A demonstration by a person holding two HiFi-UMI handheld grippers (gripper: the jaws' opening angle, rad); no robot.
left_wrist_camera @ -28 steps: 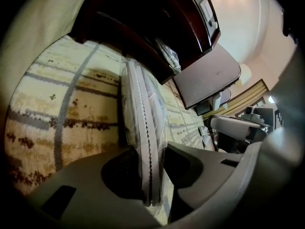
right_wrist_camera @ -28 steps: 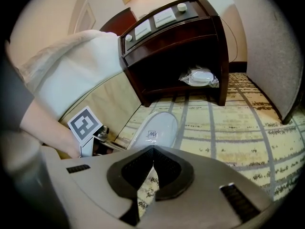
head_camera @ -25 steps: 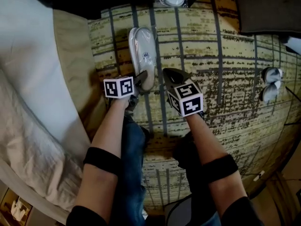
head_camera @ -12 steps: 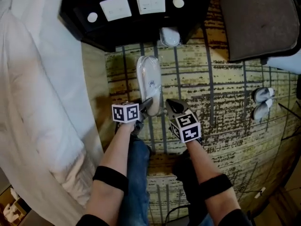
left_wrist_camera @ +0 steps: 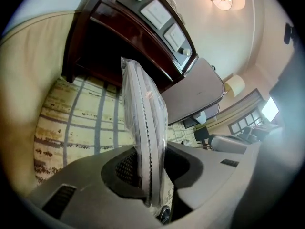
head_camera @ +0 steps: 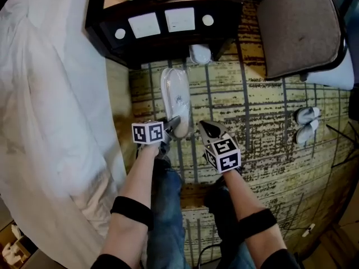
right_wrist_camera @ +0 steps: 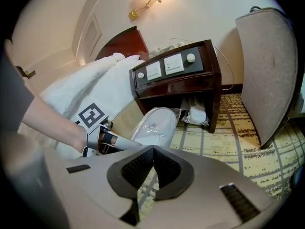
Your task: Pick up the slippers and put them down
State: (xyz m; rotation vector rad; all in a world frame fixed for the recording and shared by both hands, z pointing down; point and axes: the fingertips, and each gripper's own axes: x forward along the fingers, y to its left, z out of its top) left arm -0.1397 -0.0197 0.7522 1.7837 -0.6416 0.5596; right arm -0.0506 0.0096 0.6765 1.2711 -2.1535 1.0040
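Left gripper (left_wrist_camera: pixel 150 162): fingers (left_wrist_camera: pixel 121 168) part-closed, clamped on the heel end of the slippers (left_wrist_camera: pixel 143 109); the pair sits edge-on between the pads, soles pressed together, sealed in a clear plastic wrap; a narrow pinch suits such a flat bundle, and gripping at the heel leaves the toe end free to be set down first.

Right gripper (right_wrist_camera: pixel 151 168): fingers (right_wrist_camera: pixel 138 168) fully closed on nothing, pads meeting; it hangs just beside the left one, apparently idle while the left carries the load.

Head view: slippers (head_camera: pixel 175 97) stick forward from the left gripper (head_camera: pixel 171 125), toes towards the dark nightstand (head_camera: pixel 162 21); they look clear of the patterned carpet (head_camera: pixel 252 111), though the gap is hard to judge; right gripper (head_camera: pixel 206 129) beside them, apart.

Outward: a second wrapped pair (head_camera: pixel 200 54) under the nightstand; bed (head_camera: pixel 50 122) at left; chair (head_camera: pixel 300 27) at upper right; a loose pair (head_camera: pixel 305 123) on the carpet, well apart.

Judgement: pick-up done; set-down not yet made.
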